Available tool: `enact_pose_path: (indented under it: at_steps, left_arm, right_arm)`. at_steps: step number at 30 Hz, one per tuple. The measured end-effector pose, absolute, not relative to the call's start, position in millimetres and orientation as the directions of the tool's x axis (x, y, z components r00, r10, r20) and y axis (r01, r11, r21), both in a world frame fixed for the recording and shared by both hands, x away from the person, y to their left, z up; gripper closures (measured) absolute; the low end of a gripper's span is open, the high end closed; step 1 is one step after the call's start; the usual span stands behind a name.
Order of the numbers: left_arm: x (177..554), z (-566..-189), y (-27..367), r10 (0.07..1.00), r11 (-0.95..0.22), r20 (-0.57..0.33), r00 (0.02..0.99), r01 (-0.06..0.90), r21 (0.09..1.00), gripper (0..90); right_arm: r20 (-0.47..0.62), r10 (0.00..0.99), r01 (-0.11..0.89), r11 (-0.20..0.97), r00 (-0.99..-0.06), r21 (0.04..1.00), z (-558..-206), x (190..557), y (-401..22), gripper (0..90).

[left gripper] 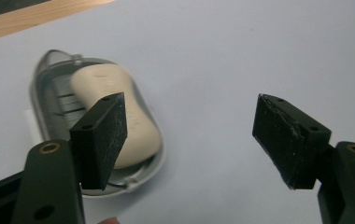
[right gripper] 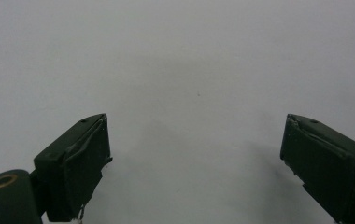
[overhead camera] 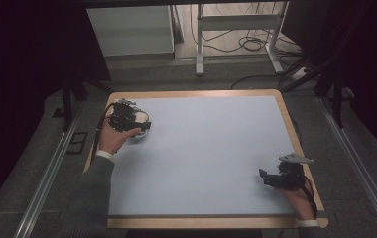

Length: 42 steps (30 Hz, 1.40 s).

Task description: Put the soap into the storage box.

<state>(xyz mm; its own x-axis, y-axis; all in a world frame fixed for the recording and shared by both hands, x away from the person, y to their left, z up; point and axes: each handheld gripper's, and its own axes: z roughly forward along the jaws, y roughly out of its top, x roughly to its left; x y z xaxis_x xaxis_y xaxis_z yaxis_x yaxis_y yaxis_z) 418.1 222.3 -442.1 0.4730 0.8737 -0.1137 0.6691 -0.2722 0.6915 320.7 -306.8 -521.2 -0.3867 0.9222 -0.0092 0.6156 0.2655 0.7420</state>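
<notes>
Two tongs: one in each hand, both over the pale blue worktop.
Worktop: a matte blue-grey sheet with a light wooden border, bare across its middle.
Left tongs: jaws spread wide with nothing between them, at the far left corner of the worktop, above the soap dish.
Soap dish: a grey oval tray flat on the sheet near the wooden edge; one jaw overlaps it in the left gripper view.
Soap: a cream bar lying inside the dish.
Right tongs: jaws parted wide over bare sheet, at the near right edge.
Room: dark, with grey carpet, metal rails on either side, a white cabinet and a metal frame with loose cables beyond.
</notes>
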Motion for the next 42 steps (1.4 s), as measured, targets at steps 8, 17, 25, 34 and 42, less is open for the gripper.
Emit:
enact_pose_path:
  at_steps: [8,17,25,34,42]
  left_arm:
    - [378.4,-454.1,219.6,0.841,-0.309,-0.104,0.531,0.629,0.713,26.1]
    - [345.6,-484.4,225.6,0.816,-0.338,-0.111,0.567,0.624,0.705,25.5]
    - [321.2,-504.3,224.5,0.813,-0.333,-0.130,0.568,0.635,0.697,24.2]
    - [299.5,-510.8,230.3,0.822,-0.279,-0.154,0.548,0.624,0.730,24.8]
    - [297.5,-509.9,232.1,0.825,-0.272,-0.153,0.544,0.620,0.735,24.8]
  right_arm:
    - [-0.013,0.920,0.611,0.271,-0.392,0.744,-519.1,320.4,-302.9,8.3]
    - [-0.019,0.914,0.605,0.284,-0.405,0.744,-518.9,321.3,-298.3,8.3]
    - [-0.022,0.912,0.603,0.289,-0.411,0.744,-518.9,321.1,-296.8,8.3]
    - [-0.022,0.911,0.600,0.289,-0.411,0.746,-518.5,320.3,-296.2,8.3]
    - [-0.026,0.911,0.599,0.292,-0.412,0.745,-518.7,320.1,-296.2,8.3]
